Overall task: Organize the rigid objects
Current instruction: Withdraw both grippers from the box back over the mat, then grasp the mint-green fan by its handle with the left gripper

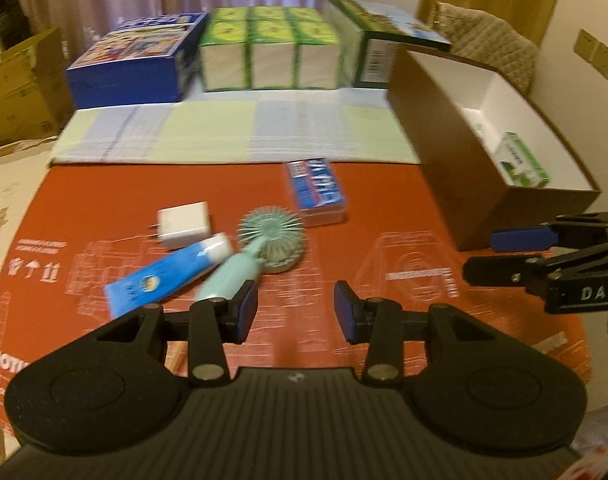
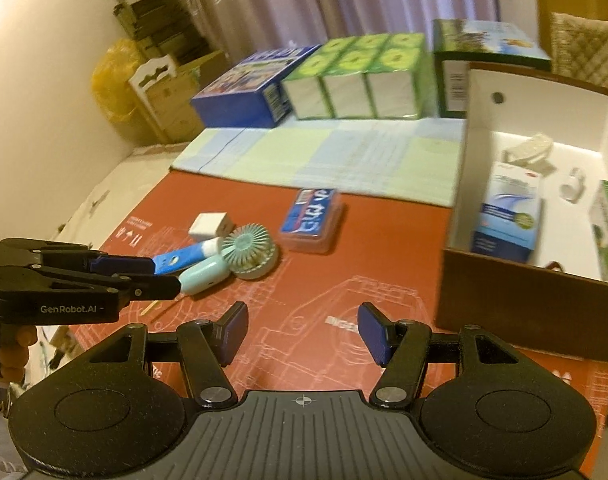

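Observation:
Loose items lie on the red mat (image 1: 344, 264): a mint hand fan (image 1: 271, 240) (image 2: 247, 252), a blue and white tube (image 1: 167, 276) (image 2: 183, 256), a white charger (image 1: 183, 224) (image 2: 209, 226) and a blue card box in a clear case (image 1: 318, 192) (image 2: 312, 220). My left gripper (image 1: 295, 312) (image 2: 165, 276) hovers open just short of the fan's handle, with nothing between its pads. At the right, my right gripper (image 2: 304, 332) (image 1: 480, 256) is open and empty over bare mat. It is near the brown box (image 1: 444, 160) (image 2: 504, 300).
The brown box's white inside holds a blue and white carton (image 2: 508, 220), a green and white carton (image 1: 524, 160) and small bits. A checked cloth (image 1: 243, 132), a blue box (image 1: 131, 60), green tissue packs (image 1: 267, 52) and a green box (image 1: 380, 40) line the back. Cardboard boxes (image 1: 19, 88) stand off the table's left.

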The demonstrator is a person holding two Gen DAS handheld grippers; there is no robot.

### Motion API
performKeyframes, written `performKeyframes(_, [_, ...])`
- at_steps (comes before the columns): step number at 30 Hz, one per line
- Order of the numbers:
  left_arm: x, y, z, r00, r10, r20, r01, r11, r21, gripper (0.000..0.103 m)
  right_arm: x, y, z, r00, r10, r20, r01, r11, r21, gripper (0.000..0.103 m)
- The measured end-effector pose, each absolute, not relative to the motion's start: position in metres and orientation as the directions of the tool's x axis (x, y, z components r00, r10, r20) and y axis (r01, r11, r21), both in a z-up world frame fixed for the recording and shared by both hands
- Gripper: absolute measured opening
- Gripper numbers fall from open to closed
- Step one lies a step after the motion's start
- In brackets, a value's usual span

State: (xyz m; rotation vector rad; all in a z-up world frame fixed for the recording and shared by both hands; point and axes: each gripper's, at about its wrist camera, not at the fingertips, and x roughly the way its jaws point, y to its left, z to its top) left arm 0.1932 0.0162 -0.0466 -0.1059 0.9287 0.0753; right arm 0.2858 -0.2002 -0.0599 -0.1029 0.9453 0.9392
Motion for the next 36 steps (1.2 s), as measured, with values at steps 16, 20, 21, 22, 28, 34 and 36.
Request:
performKeyframes(16, [0.213, 0.065, -0.100, 0.568, 0.045, -0.822, -0.041, 0.999, 0.026, 0.037, 0.301, -0.159, -0.095, 0.229, 0.572, -0.788, -0.675, 0.677, 0.295, 0.058])
performKeyframes(20, [0.229, 0.064, -0.114, 0.552, 0.027, -0.834, 0.006, 0.999, 0.036, 0.037, 0.304, -0.164, -0.102, 0.231, 0.545, -0.806, -0.643, 0.707, 0.294, 0.058])
performKeyframes(21, [0.232, 0.063, -0.117, 0.548, 0.025, -0.836, 0.016, 0.999, 0.041, 0.037, 0.305, -0.166, -0.103, 0.233, 0.537, -0.811, -0.633, 0.716, 0.293, 0.058])
performKeyframes(22, [0.235, 0.062, -0.120, 0.544, 0.022, -0.839, 0.029, 0.999, 0.045, 0.037, 0.306, -0.167, -0.104, 0.236, 0.530, -0.815, -0.623, 0.726, 0.292, 0.058])
performKeyframes(28, [0.246, 0.053, -0.131, 0.525, 0.011, -0.851, 0.092, 0.993, 0.069, 0.036, 0.311, -0.180, -0.110, 0.250, 0.498, -0.830, -0.567, 0.771, 0.292, 0.058])
performKeyframes(34, [0.250, 0.042, -0.131, 0.513, -0.045, -0.857, 0.131, 0.991, 0.026, 0.036, 0.315, -0.189, -0.113, 0.263, 0.481, -0.836, -0.529, 0.797, 0.291, 0.058])
performKeyframes(36, [0.256, 0.041, -0.131, 0.518, -0.044, -0.854, 0.123, 0.992, 0.024, 0.036, 0.315, -0.190, -0.114, 0.265, 0.477, -0.838, -0.523, 0.801, 0.291, 0.058])
